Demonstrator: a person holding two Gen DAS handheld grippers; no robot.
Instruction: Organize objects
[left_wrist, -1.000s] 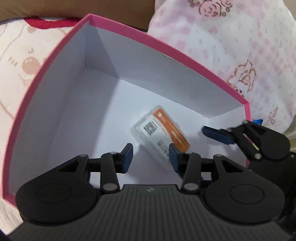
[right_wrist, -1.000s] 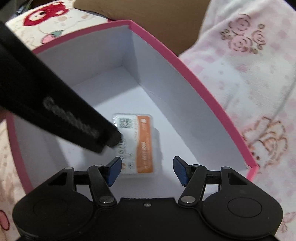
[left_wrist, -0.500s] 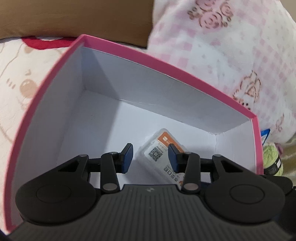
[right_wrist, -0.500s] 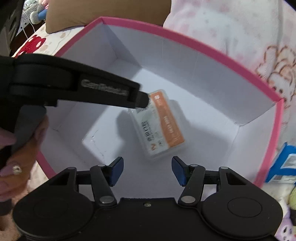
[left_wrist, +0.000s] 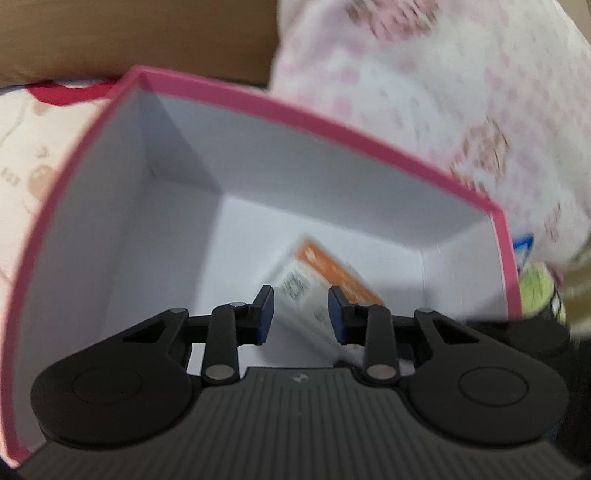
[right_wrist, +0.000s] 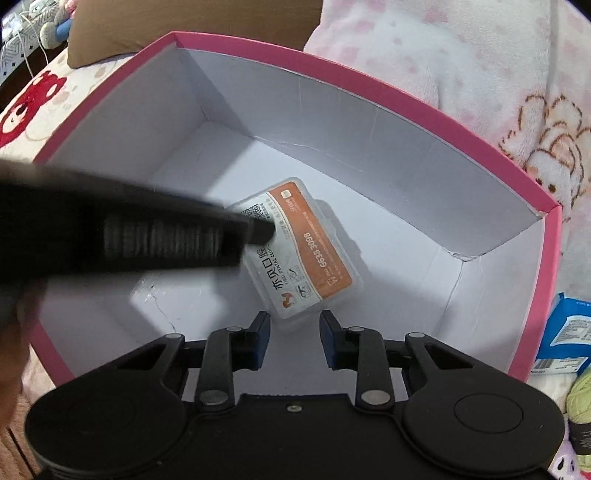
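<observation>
A pink-rimmed box (right_wrist: 406, 99) with a white inside holds a clear plastic case with an orange and white label (right_wrist: 303, 251). The case lies flat on the box floor. My right gripper (right_wrist: 294, 332) is open and empty, just above the case's near end. My left gripper (left_wrist: 301, 314) is open, hovering over the same case (left_wrist: 325, 280) inside the box (left_wrist: 332, 125); that view is blurred. The left gripper's body (right_wrist: 129, 232) crosses the right wrist view from the left, its tip over the case's far corner.
The box stands on pink and white bedding (right_wrist: 461, 55). A blue and white packet (right_wrist: 565, 332) and a green yarn ball (right_wrist: 583, 398) lie outside the box at the right. A brown headboard (left_wrist: 147, 37) is behind.
Both grippers have drawn back and up from the case, which stays on the box floor. The right gripper's jaws have narrowed a little. The left view has turned blurry with motion.
</observation>
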